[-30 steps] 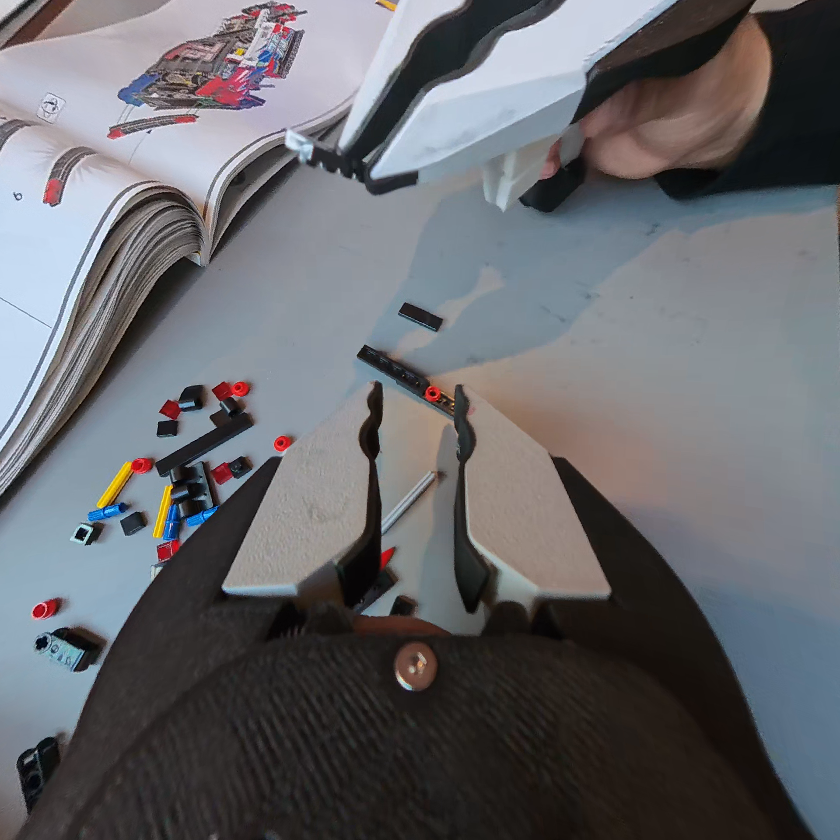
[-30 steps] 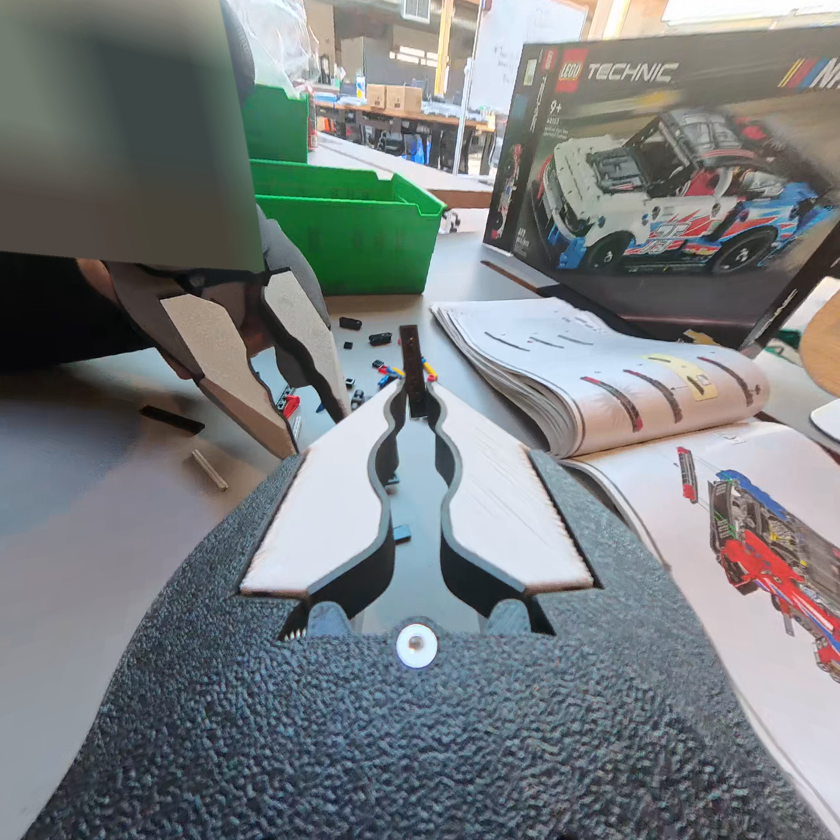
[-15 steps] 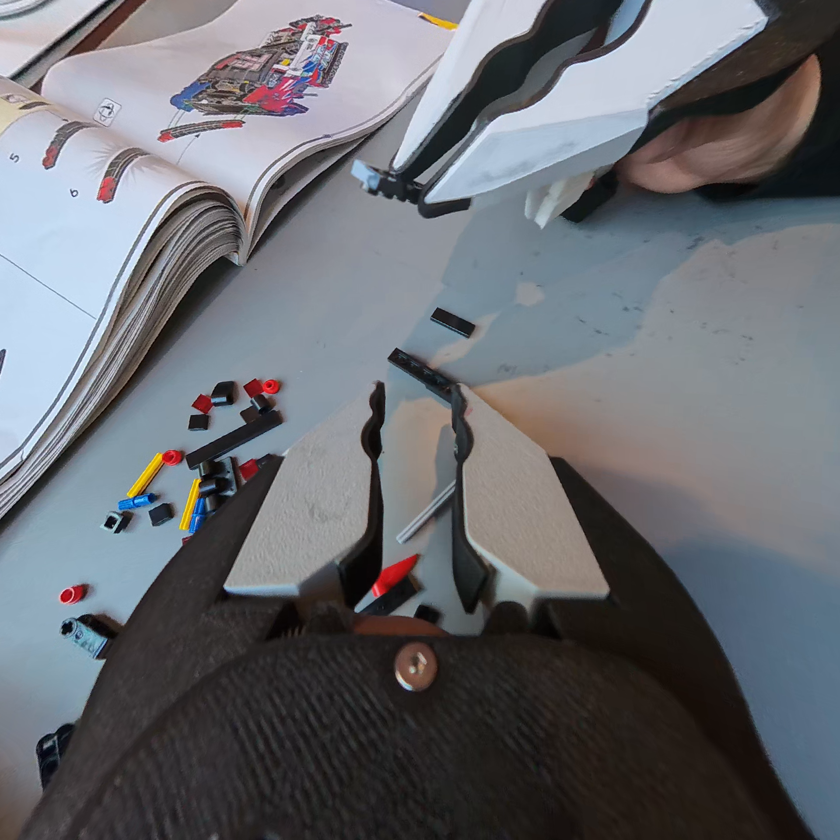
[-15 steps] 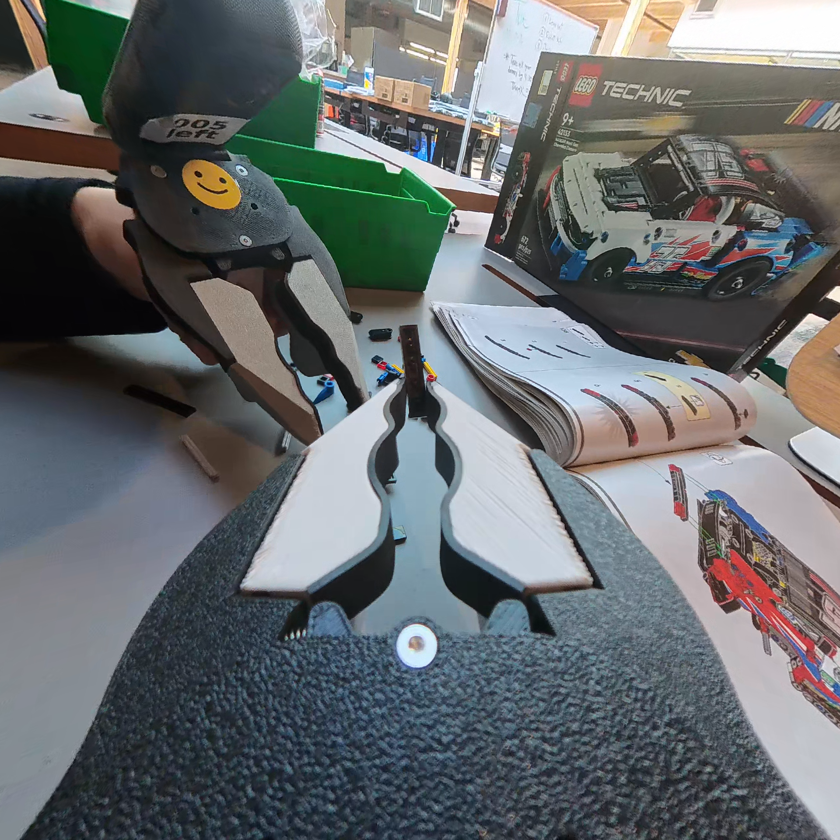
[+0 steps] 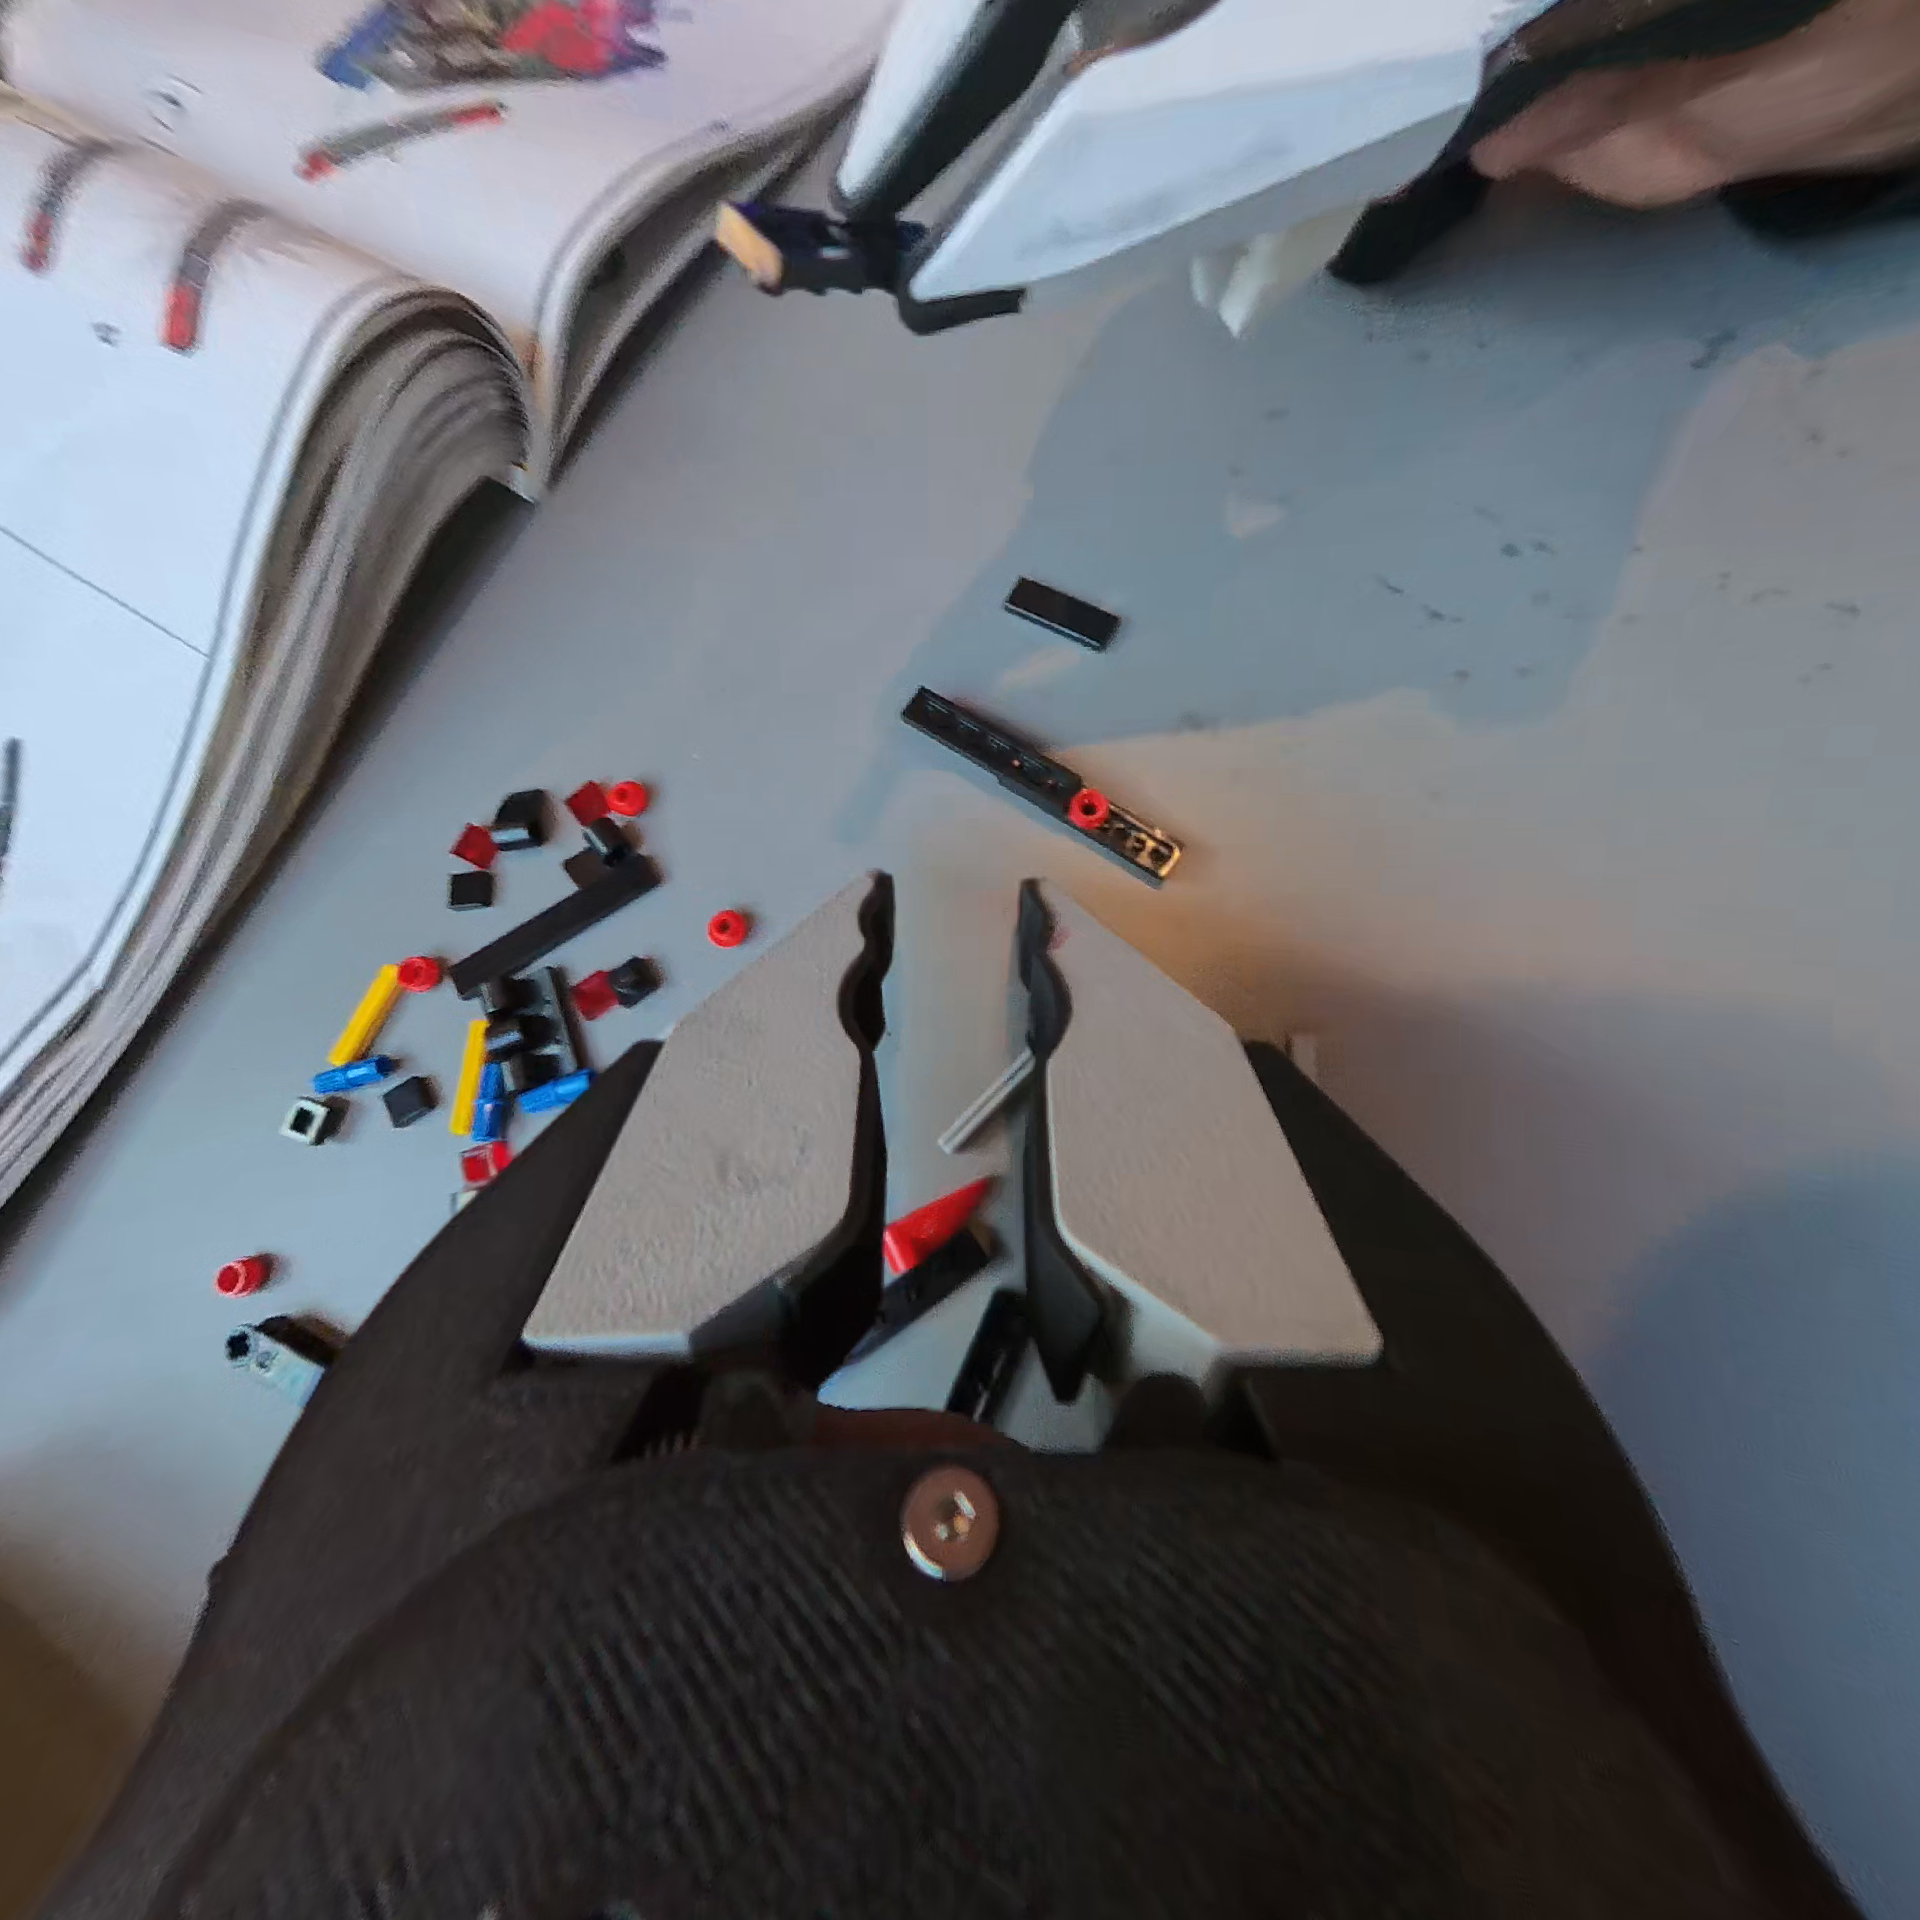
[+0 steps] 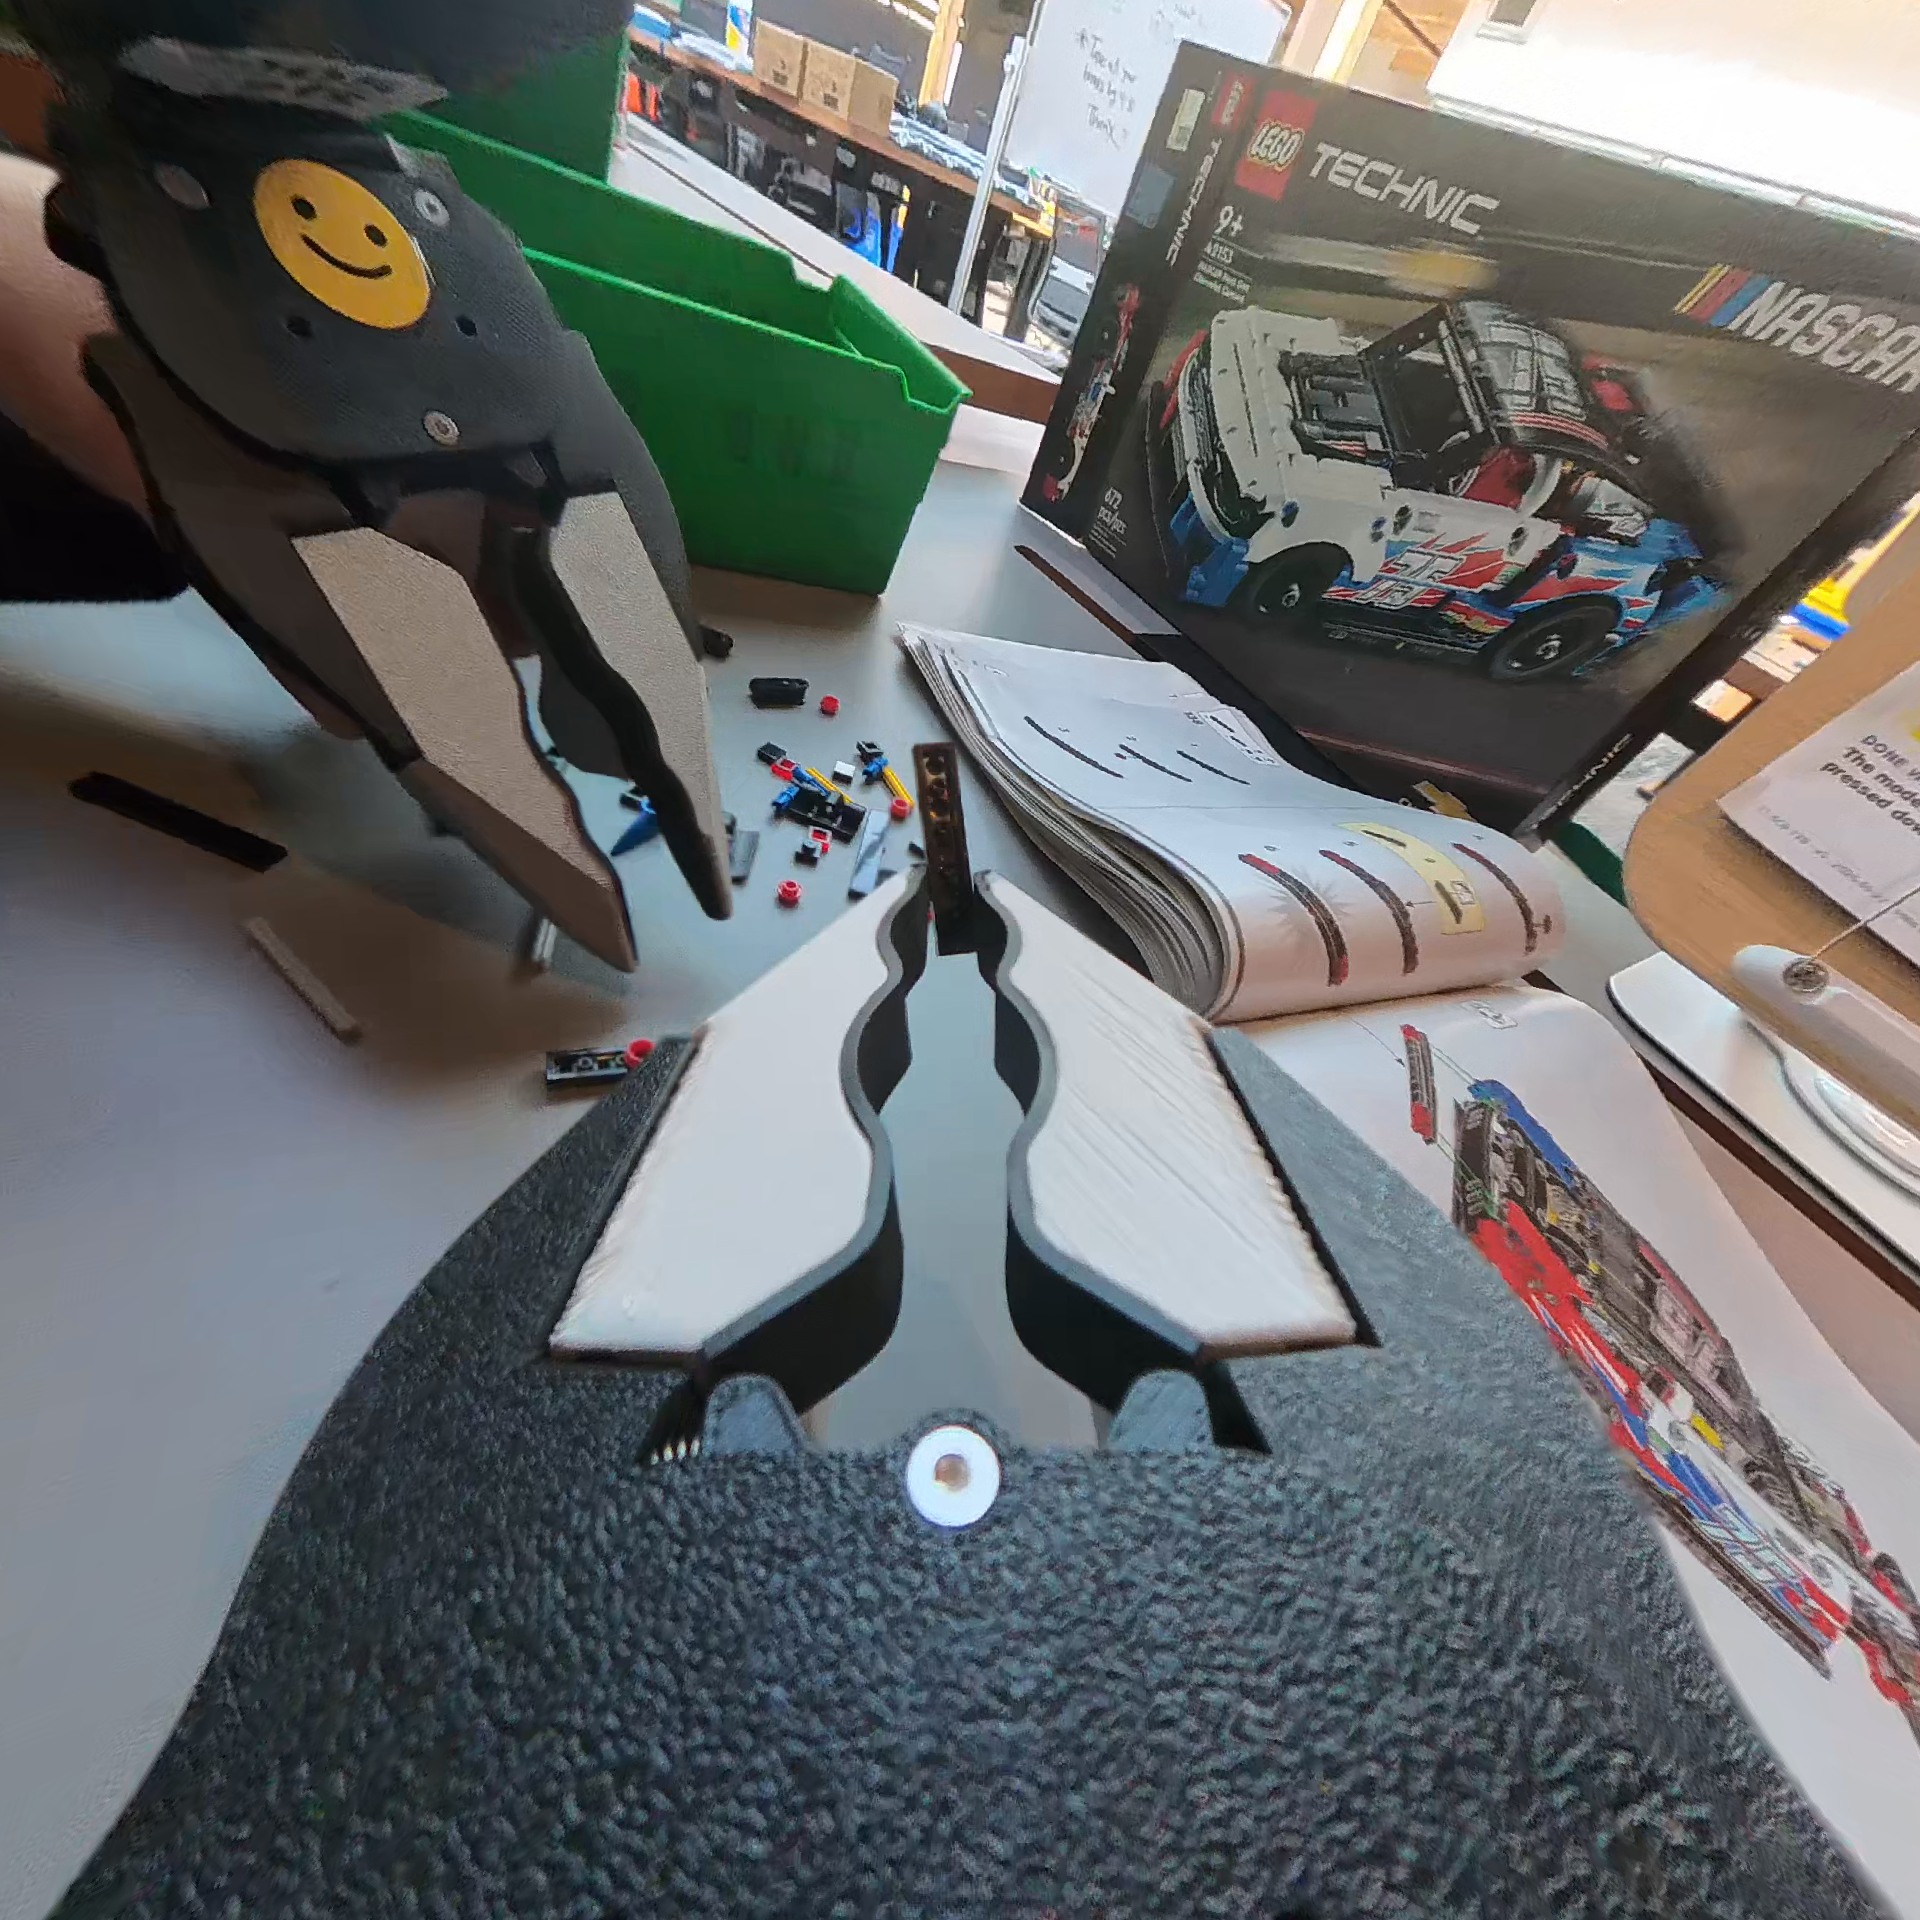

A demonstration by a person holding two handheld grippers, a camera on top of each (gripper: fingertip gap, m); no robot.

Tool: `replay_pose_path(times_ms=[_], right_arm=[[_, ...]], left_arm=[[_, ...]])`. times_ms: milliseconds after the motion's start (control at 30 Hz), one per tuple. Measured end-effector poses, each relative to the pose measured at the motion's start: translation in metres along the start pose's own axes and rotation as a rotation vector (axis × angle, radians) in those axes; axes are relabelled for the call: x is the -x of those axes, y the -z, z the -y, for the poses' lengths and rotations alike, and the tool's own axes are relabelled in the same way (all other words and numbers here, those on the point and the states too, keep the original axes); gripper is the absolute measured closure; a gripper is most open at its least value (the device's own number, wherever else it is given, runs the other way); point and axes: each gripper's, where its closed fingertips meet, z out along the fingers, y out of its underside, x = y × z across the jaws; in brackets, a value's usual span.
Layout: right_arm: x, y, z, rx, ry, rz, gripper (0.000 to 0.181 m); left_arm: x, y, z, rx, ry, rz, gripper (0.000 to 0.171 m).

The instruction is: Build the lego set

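Spreading under both tools: a smooth grey table (image 5: pixel 1455 582), workshop benches and green bins (image 6: pixel 727 416) beyond. Beside the open manual (image 5: pixel 260 436), scattered small bricks (image 5: pixel 520 997); farther from it, a flat black holed beam (image 5: pixel 1039 784) with a red pin. Left gripper (image 5: pixel 956 904), matte grey pads, parted and empty, now back off that beam. Right gripper (image 6: pixel 948 894) clamped on a dark holed beam (image 6: pixel 943 821), as before.

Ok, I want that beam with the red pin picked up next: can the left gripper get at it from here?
Probably yes. The left gripper is open and empty, and the beam with the red pin lies flat on bare table just past its fingertips, nothing between.
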Motion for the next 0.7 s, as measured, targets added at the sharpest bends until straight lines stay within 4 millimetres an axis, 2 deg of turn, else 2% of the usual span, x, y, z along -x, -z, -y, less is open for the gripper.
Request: replay_pose_path(times_ms=[67, 200, 367, 433, 500, 567, 633, 700], right_arm=[[0.001, 0.000, -0.002, 0.010, 0.025, -0.007, 0.174], [-0.001, 0.007, -0.004, 0.016, 0.032, -0.021, 0.174], [-0.009, 0.022, -0.004, 0.001, -0.036, -0.043, 0.174], [-0.008, 0.028, -0.008, 0.015, -0.033, -0.028, 0.174], [-0.001, 0.035, -0.013, 0.038, -0.033, 0.021, 0.174], [0.011, 0.040, -0.017, 0.073, -0.036, 0.073, 0.174], [0.027, 0.042, -0.030, 0.183, -0.074, 0.148, 0.174], [0.041, 0.042, -0.042, 0.294, -0.132, 0.195, 0.175]], left_arm=[[-0.005, -0.004, 0.001, 0.006, 0.003, -0.015, 0.149], [-0.032, -0.016, 0.004, 0.026, 0.039, -0.131, 0.150], [-0.070, -0.025, 0.020, 0.005, 0.080, -0.219, 0.151], [-0.065, -0.022, 0.018, 0.037, 0.006, -0.143, 0.151], [-0.060, -0.009, 0.025, 0.006, -0.060, -0.113, 0.151], [-0.041, 0.001, 0.033, -0.019, -0.118, -0.021, 0.151], [-0.022, 0.002, 0.037, -0.018, -0.243, 0.054, 0.144], [-0.019, -0.006, 0.034, -0.020, -0.368, 0.026, 0.136]])
